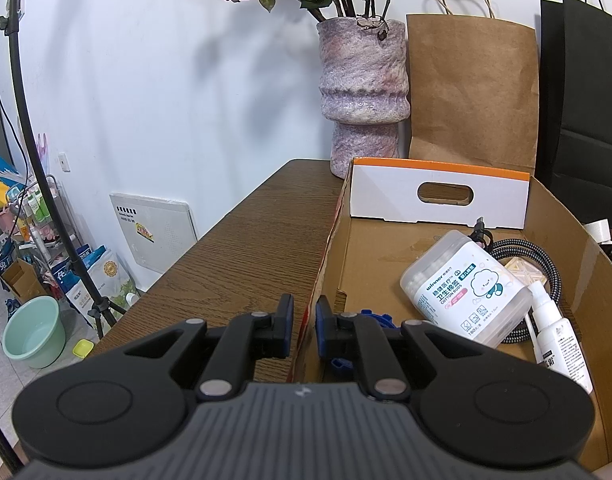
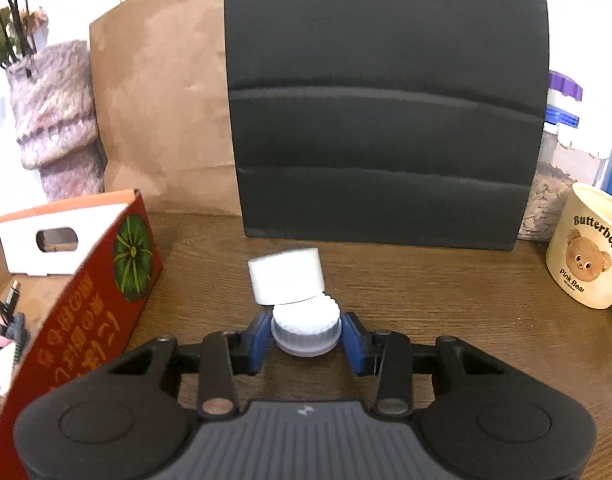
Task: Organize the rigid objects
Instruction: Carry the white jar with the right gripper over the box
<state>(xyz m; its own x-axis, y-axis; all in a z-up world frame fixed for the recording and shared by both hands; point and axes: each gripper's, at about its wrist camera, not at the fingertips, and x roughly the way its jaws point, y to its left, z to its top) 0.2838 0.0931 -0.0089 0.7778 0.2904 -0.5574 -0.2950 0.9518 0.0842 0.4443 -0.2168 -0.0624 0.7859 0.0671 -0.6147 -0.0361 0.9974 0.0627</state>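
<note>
Right gripper [image 2: 306, 336], spread, straddles the ribbed white-and-grey bottle cap [image 2: 306, 330] at lower centre; pads not touching. Advise closing squarely on the ribs. Left gripper [image 1: 304, 326] pinches the brown cardboard box wall [image 1: 325, 256].

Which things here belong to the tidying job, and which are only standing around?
Job: cardboard box, cotton bud jar, spray bottle, white cap between right gripper fingers.
Bystanders: vase, paper bag, mug.

Brown woodgrain table [image 2: 425, 280], cardboard box [image 2: 90, 280] at nine o'clock, white bottle [image 2: 302, 300] at centre, cream mug [image 2: 585, 256] at three o'clock, black bag [image 2: 385, 100] and vase [image 2: 54, 120] at twelve o'clock.
</note>
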